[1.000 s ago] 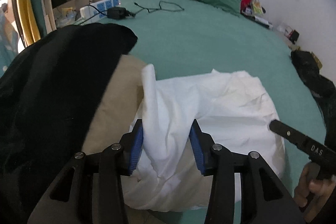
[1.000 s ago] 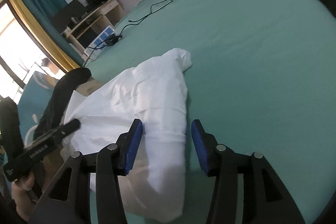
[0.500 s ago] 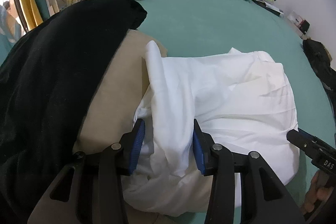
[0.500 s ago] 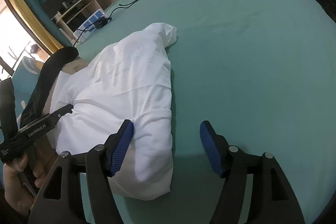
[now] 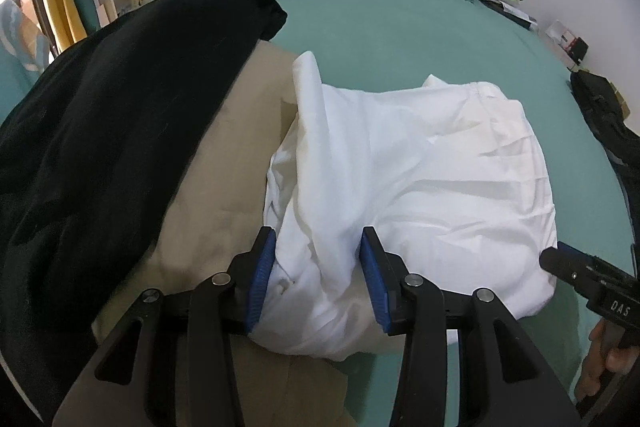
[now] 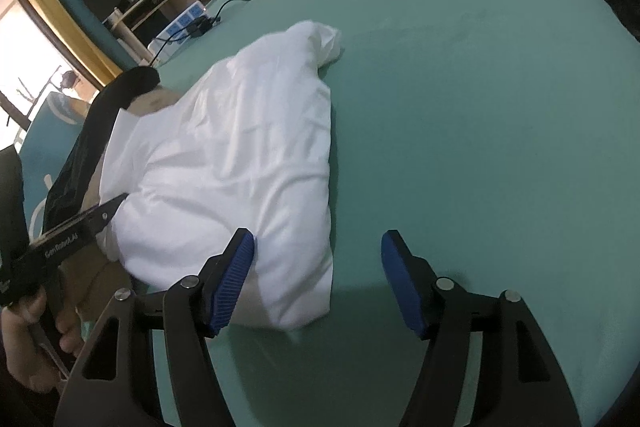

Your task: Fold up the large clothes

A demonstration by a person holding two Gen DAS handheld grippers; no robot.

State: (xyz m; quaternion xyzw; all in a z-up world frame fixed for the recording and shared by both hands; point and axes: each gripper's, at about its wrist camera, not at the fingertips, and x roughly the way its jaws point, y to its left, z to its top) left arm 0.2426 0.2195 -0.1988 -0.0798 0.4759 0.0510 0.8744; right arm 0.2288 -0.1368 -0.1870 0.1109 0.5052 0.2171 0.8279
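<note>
White garment (image 5: 420, 179) bunched near bed's (image 6: 480, 87) front-left edge, overlapping tan cloth (image 5: 224, 187).

Left gripper (image 5: 316, 279): fingers straddle thick fold, gap sizeable; firm grip unclear.

Right gripper (image 6: 316, 279): wide, holding nothing, beside garment's near corner.

Risk: loose fold slips out; tan cloth dragged along.
</note>
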